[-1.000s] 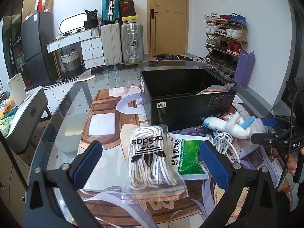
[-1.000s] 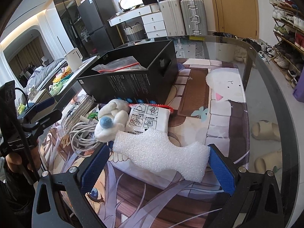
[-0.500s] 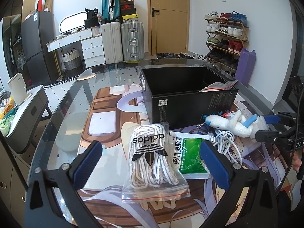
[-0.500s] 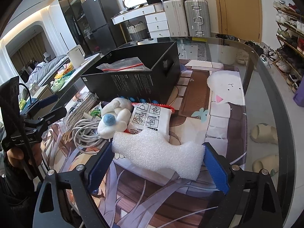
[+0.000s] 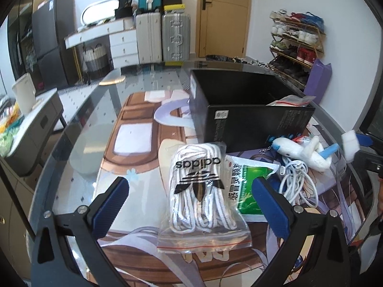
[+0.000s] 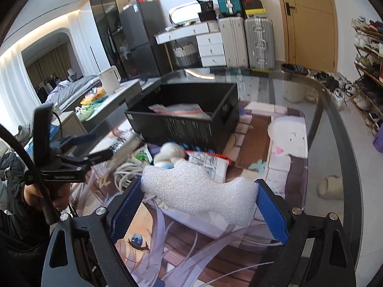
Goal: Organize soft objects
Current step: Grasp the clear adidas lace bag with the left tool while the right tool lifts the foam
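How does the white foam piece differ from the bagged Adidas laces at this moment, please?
The white foam piece is clamped between the right tool's pads, whereas the bagged Adidas laces lie flat on the table between the left tool's open pads, untouched. The foam is bare and irregularly cut; the laces are sealed in a clear printed bag. Both are white, and both are outside the black box.

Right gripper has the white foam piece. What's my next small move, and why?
Probably carry the foam piece forward over the open black box and release. The right gripper is clamped on its ends, and the box, holding a zip bag, has room.
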The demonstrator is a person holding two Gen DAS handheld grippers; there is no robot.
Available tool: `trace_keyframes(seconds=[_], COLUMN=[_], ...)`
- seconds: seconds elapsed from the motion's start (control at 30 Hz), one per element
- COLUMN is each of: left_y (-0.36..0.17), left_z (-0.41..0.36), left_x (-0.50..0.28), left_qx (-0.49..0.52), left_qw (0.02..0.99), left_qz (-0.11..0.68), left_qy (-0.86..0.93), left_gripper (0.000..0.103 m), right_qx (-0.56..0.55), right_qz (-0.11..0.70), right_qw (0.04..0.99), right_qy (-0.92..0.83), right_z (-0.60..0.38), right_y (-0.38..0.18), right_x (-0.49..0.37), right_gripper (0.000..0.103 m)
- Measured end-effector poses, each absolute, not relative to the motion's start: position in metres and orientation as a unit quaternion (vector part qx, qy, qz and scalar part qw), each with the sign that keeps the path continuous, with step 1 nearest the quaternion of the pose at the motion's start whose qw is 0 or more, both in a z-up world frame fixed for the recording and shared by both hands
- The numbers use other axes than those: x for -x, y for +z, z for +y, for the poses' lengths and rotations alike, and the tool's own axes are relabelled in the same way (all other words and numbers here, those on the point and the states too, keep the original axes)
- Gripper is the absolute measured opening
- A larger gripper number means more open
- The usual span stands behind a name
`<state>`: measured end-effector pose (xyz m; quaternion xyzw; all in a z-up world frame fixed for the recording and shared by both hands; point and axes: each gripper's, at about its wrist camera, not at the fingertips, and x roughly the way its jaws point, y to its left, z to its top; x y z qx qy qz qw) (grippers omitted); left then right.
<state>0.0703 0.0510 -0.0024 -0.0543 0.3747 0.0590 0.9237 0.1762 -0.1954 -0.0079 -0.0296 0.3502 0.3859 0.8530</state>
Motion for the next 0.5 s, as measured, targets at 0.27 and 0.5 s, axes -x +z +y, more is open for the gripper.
trace_keyframes(seconds=[0.27,0.5], left_y=[-0.016,-0.023], left_z=[0.057,0.055], left_x=[-0.079,-0.08], left_qx=[0.082,0.088], left_qw=[0.908,0.904], left_qz=[0.404,0.411], left_qy=[0.075,0.081], left_gripper=[0.103,0.102], right_qx=[0.02,0.02], right_qz=[0.33,0.332], right_qw=[0.858,0.856], right_qy=[0.393,0.396], right_z=[-0.198,-0.197], right_y=[0.002,0.003], right_x=[-0.171,-0.171], right_gripper=[0.093,0.093])
